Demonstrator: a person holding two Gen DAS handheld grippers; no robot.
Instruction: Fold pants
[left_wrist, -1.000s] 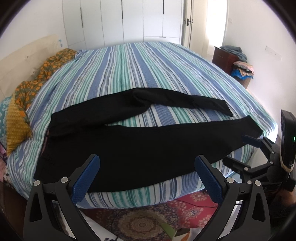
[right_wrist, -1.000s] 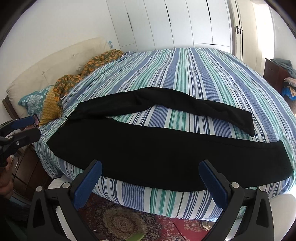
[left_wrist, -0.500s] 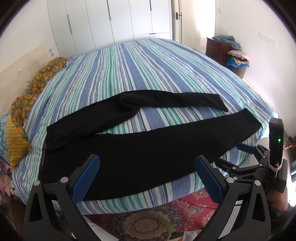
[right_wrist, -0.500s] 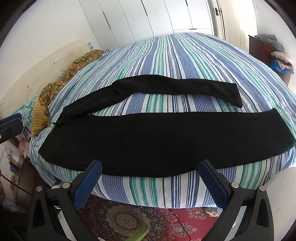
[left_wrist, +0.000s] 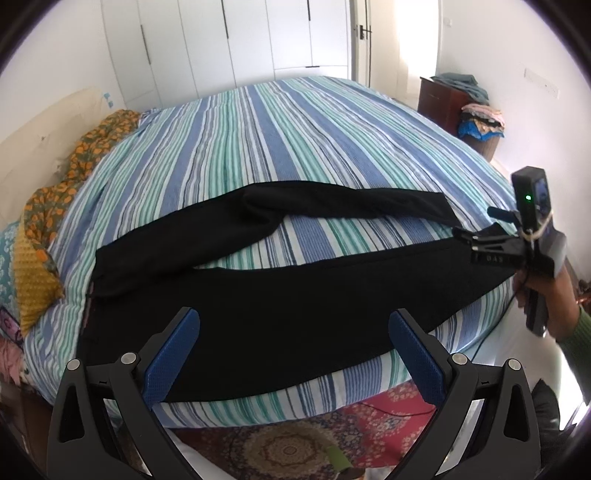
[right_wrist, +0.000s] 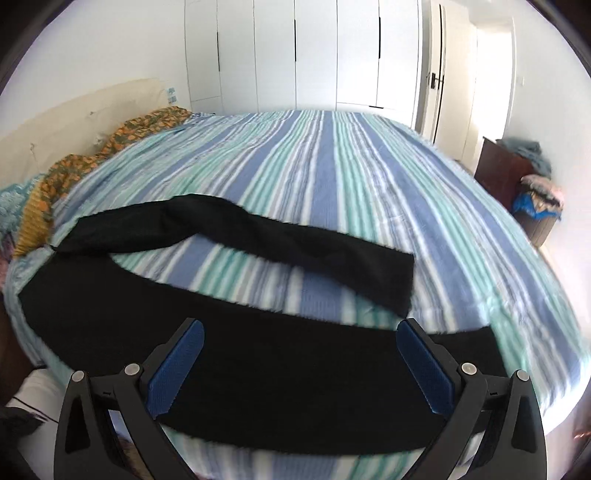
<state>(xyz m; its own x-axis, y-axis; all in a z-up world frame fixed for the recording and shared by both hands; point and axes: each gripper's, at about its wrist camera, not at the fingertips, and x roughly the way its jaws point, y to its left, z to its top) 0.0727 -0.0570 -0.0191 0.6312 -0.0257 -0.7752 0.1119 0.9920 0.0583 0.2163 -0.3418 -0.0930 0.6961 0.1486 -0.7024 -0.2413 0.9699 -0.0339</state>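
Observation:
Black pants (left_wrist: 295, 295) lie spread on the striped bed (left_wrist: 295, 129), waist at the left and both legs running right. The far leg (left_wrist: 351, 203) bends away from the near leg (right_wrist: 280, 362). My left gripper (left_wrist: 295, 332) hovers open in front of the bed's near edge, over the middle of the near leg. My right gripper (right_wrist: 300, 339) is open too, low over the near leg close to its cuff (right_wrist: 476, 339). In the left wrist view the right gripper (left_wrist: 476, 223) sits at that cuff, held by a hand with a green sleeve (left_wrist: 576, 339).
An orange patterned cloth (left_wrist: 85, 147) and a yellow pillow (left_wrist: 31, 280) lie by the headboard at the left. A dark wooden cabinet (left_wrist: 443, 99) with piled clothes stands at the right wall. A red patterned rug (left_wrist: 295, 443) covers the floor below. White wardrobes (right_wrist: 314, 55) stand behind.
The right gripper has risen and moved in over the near leg's cuff; its view is now closer, lower and blurred. The left gripper has shifted slightly. The pants lie as before.

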